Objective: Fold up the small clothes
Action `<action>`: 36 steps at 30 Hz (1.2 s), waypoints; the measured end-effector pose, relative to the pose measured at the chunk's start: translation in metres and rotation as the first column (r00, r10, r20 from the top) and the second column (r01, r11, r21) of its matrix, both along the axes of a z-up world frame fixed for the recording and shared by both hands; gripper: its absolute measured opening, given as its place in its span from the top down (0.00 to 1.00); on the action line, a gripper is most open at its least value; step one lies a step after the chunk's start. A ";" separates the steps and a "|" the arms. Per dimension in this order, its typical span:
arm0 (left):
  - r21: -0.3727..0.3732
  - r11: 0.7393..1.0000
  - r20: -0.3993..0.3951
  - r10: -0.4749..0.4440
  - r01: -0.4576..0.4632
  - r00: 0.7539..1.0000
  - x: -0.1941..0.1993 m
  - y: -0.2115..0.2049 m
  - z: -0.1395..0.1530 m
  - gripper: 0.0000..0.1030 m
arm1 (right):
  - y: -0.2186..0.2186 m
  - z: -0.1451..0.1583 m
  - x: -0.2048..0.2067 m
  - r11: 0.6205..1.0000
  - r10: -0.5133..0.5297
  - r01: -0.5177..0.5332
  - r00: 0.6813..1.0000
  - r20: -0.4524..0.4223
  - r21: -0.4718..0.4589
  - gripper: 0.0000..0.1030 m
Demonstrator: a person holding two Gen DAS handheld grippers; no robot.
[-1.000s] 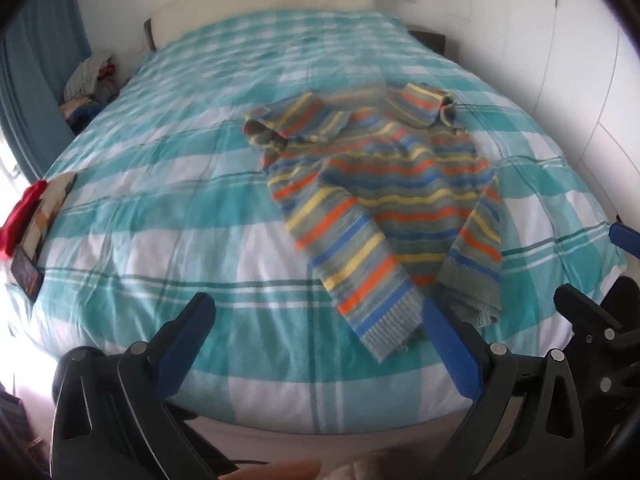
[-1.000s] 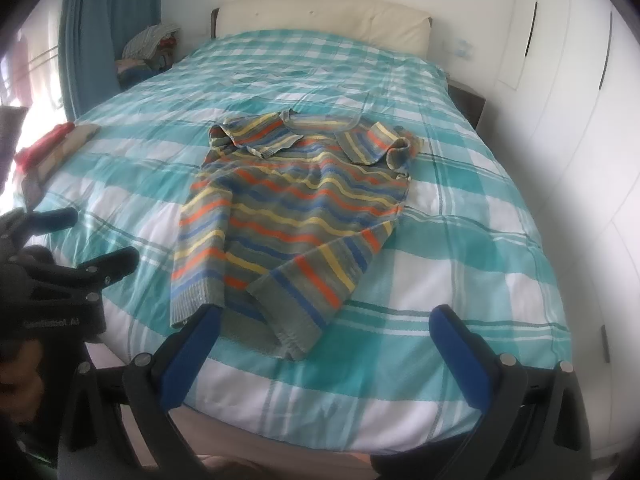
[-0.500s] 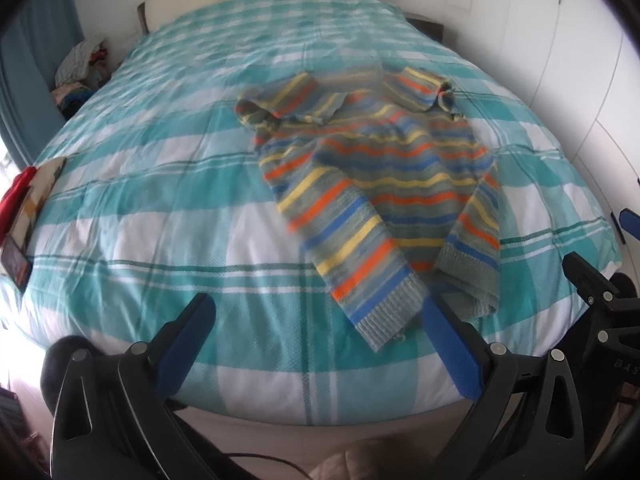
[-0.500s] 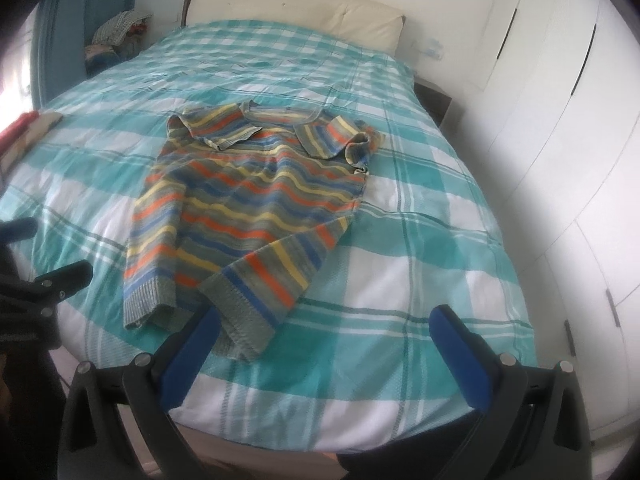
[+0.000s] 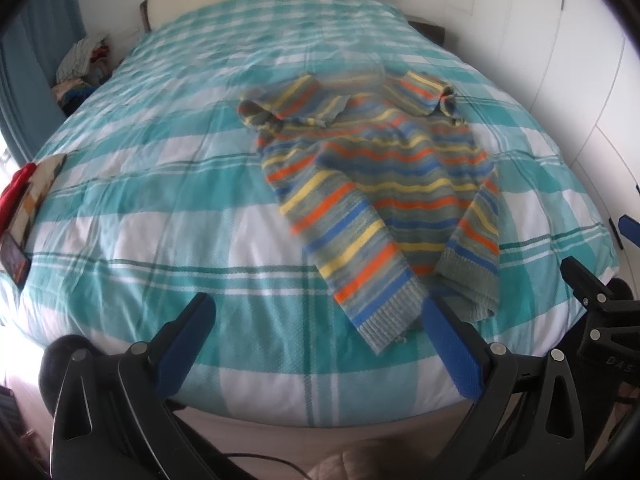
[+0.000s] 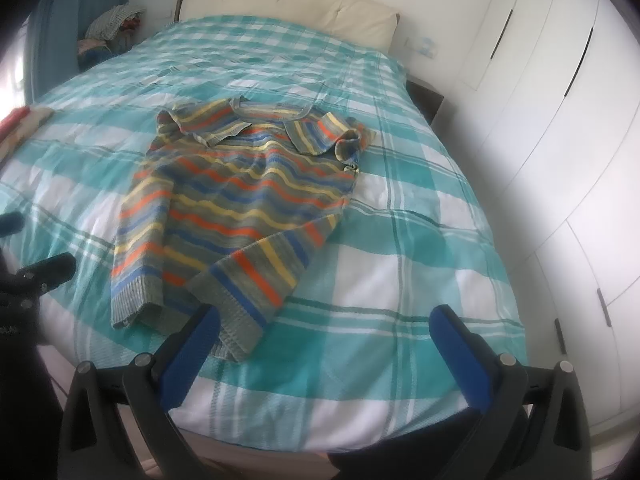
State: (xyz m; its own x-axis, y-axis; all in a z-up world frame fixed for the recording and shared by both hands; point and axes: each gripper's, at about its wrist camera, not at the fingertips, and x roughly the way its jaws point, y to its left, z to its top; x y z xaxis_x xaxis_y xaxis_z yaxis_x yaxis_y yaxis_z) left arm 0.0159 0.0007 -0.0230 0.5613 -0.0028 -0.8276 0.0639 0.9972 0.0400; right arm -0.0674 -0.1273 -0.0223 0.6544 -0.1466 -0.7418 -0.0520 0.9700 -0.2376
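A small striped sweater (image 5: 384, 184), grey with orange, yellow and blue bands, lies flat on the bed with both sleeves folded in over the body. It also shows in the right wrist view (image 6: 240, 208). My left gripper (image 5: 316, 320) is open and empty above the bed's near edge; its right finger is next to the sweater's hem. My right gripper (image 6: 324, 332) is open and empty over the near edge, its left finger just in front of the hem. Each gripper shows at the edge of the other's view.
The bed (image 6: 400, 280) has a teal and white checked cover and a cream headboard (image 6: 280, 0). White wardrobe doors (image 6: 560, 120) stand along the right. A pile of clothes (image 5: 80, 68) sits at the far left, with red and patterned items (image 5: 24, 192) on the bed's left edge.
Both grippers have moved slightly towards the bed and the sweater looks closer. The right view has swung to the right. The sweater has not moved.
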 end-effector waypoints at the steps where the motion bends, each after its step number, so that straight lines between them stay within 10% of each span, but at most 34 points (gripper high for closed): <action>1: -0.002 1.000 0.000 -0.001 0.001 1.000 -0.001 0.003 0.001 0.00 | 0.000 0.000 0.000 1.000 -0.001 0.001 1.000 -0.001 0.000 0.00; 36: -0.017 1.000 -0.017 -0.005 0.005 1.000 -0.001 0.010 -0.004 0.00 | -0.001 -0.004 -0.002 1.000 -0.004 0.004 1.000 -0.014 0.027 0.00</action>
